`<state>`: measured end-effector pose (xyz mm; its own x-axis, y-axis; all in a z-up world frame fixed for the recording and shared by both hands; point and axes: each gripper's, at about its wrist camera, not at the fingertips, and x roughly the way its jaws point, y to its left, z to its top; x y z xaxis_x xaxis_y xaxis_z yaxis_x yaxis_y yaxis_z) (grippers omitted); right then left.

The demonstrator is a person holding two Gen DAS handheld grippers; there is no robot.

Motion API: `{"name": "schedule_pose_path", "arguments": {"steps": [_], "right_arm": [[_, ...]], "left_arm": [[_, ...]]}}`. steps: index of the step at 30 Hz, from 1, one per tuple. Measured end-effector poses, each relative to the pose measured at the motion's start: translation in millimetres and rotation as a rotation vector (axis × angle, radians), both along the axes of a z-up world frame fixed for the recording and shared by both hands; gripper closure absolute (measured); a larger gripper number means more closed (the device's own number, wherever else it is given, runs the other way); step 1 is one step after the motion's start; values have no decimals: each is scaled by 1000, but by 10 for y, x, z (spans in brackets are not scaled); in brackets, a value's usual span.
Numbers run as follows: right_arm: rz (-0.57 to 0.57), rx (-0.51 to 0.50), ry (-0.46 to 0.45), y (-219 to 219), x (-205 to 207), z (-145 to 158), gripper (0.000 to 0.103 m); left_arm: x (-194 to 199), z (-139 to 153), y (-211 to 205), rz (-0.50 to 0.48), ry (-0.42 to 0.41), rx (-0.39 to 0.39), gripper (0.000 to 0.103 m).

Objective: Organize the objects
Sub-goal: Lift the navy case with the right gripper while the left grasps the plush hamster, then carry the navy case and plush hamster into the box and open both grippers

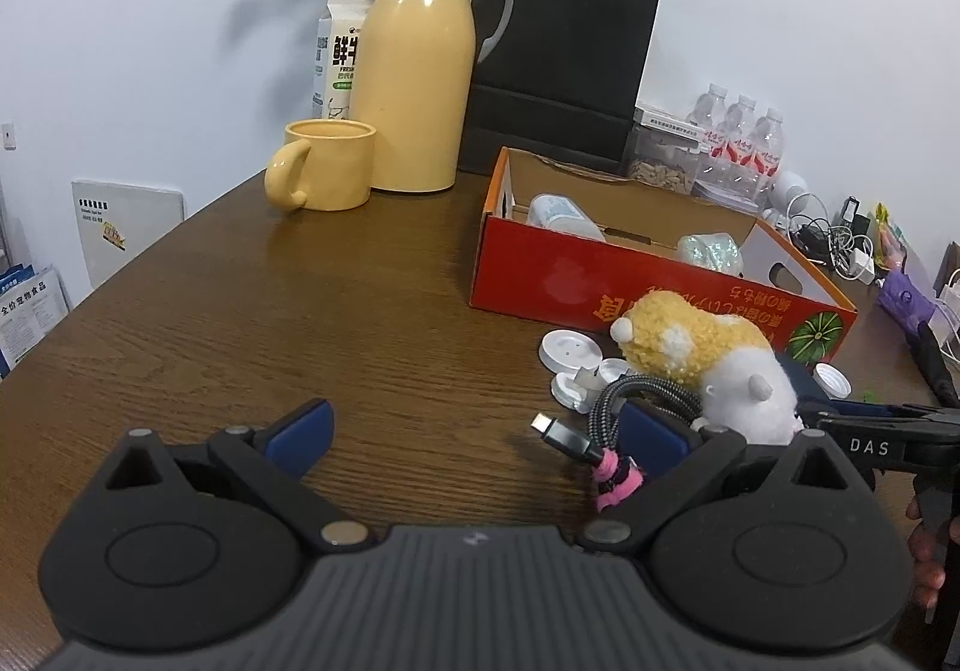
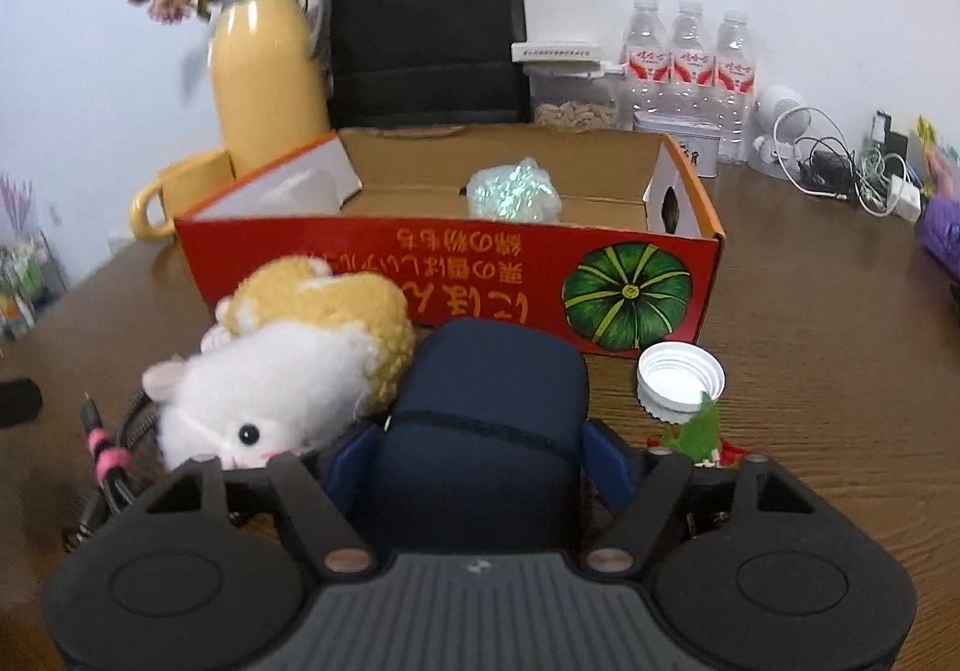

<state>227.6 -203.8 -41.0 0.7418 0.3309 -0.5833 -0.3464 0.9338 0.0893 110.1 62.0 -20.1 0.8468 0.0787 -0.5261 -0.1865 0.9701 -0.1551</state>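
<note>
A red cardboard box [image 1: 540,281] [image 2: 360,257] stands on the wooden table and holds a white bottle [image 1: 561,215] and a shiny green bundle [image 1: 714,251] [image 2: 513,188]. In front of it lie a yellow-and-white plush hamster [image 1: 708,365] [image 2: 288,365], a coiled braided cable [image 1: 618,413], white lids [image 1: 570,350] [image 2: 681,377] and a navy pouch [image 2: 492,413]. My left gripper [image 1: 480,431] is open above bare table, its right finger beside the cable. My right gripper [image 2: 480,455] is shut on the navy pouch.
A yellow mug [image 1: 327,164], yellow thermos [image 1: 420,71], milk carton [image 1: 336,53] and black paper bag [image 1: 564,71] stand behind the box. Water bottles [image 2: 690,65], a snack jar [image 2: 573,95] and tangled chargers [image 2: 840,167] line the back right.
</note>
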Motion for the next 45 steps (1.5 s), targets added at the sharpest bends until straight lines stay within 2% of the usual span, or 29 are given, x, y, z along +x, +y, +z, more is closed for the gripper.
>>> {"name": "schedule_pose_path", "arguments": {"steps": [5, 13, 18, 30, 45], "right_arm": [[14, 19, -46, -62, -108, -6, 38], [14, 86, -209, -256, -298, 141, 39], [8, 115, -272, -428, -309, 223, 39], [16, 177, -269, -788, -239, 200, 39], [-10, 116, -318, -780, -327, 157, 39]], "left_arm": [[25, 24, -84, -12, 2, 17, 0], [106, 102, -343, -44, -8, 54, 0], [189, 146, -561, -71, -18, 77, 0], [532, 88, -1079, -120, -16, 128, 0], [839, -98, -1395, -152, -5, 183, 0]]}}
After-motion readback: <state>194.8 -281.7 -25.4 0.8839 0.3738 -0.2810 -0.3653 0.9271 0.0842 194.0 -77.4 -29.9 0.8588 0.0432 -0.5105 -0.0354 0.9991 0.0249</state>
